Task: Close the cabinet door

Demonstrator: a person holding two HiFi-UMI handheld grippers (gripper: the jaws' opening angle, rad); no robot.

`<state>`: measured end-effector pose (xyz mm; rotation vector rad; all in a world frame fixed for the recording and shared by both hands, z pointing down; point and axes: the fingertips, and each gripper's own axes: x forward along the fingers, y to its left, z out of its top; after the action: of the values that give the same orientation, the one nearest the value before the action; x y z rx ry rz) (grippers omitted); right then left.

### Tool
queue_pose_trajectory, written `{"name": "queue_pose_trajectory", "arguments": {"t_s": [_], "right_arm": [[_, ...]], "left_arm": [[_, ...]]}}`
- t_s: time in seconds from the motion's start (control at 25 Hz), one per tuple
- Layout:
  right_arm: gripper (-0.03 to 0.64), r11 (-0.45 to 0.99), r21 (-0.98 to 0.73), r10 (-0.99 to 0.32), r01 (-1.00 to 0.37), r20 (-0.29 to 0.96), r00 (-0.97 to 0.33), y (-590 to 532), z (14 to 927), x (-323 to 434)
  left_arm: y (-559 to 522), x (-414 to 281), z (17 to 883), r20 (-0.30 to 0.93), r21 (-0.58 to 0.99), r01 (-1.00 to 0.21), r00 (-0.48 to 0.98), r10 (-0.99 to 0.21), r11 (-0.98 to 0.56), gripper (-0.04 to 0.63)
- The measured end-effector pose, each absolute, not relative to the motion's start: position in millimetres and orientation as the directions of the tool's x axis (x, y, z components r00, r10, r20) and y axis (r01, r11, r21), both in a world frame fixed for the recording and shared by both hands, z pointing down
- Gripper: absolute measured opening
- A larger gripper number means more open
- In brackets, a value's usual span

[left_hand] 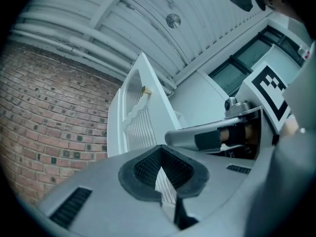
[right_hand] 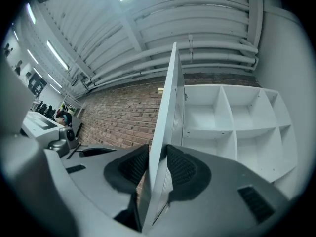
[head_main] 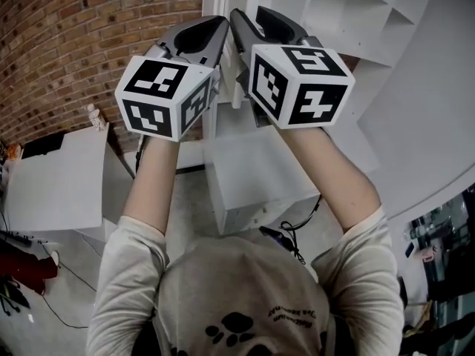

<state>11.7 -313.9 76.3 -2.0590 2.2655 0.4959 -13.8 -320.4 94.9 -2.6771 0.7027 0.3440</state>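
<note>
Grey floor (head_main: 191,208) — a low white unit (head_main: 252,176) and a white box (head_main: 56,180) stand on it, black cable (head_main: 296,237) beside the unit.

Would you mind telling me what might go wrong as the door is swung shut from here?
1. The right claw is clamped on the thin edge of the door. If the door is swung fully home, the claw may get pinched against the shelves.
2. That edge looks smooth, so the grip may slip mid-swing.
3. The left claw, shut and apparently empty, sits close beside the right one, so the two may knock together.

Smooth matt cabinet door (right_hand: 167,117), rough brick wall (right_hand: 121,117)
</note>
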Motion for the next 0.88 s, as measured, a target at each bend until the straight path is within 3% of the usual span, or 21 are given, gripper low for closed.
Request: {"name": "queue_pose_trajectory", "arguments": {"t_s": [0.88], "right_arm": [[0.097,0.071,0.145,-0.978,-0.987,-0.185,-0.098,-302.9,75.9,64.7]], "left_arm": [[-302.1,41.6,101.5,-0.286,-0.295,-0.359,0.917,-0.276,-0.886,0.008]]}}
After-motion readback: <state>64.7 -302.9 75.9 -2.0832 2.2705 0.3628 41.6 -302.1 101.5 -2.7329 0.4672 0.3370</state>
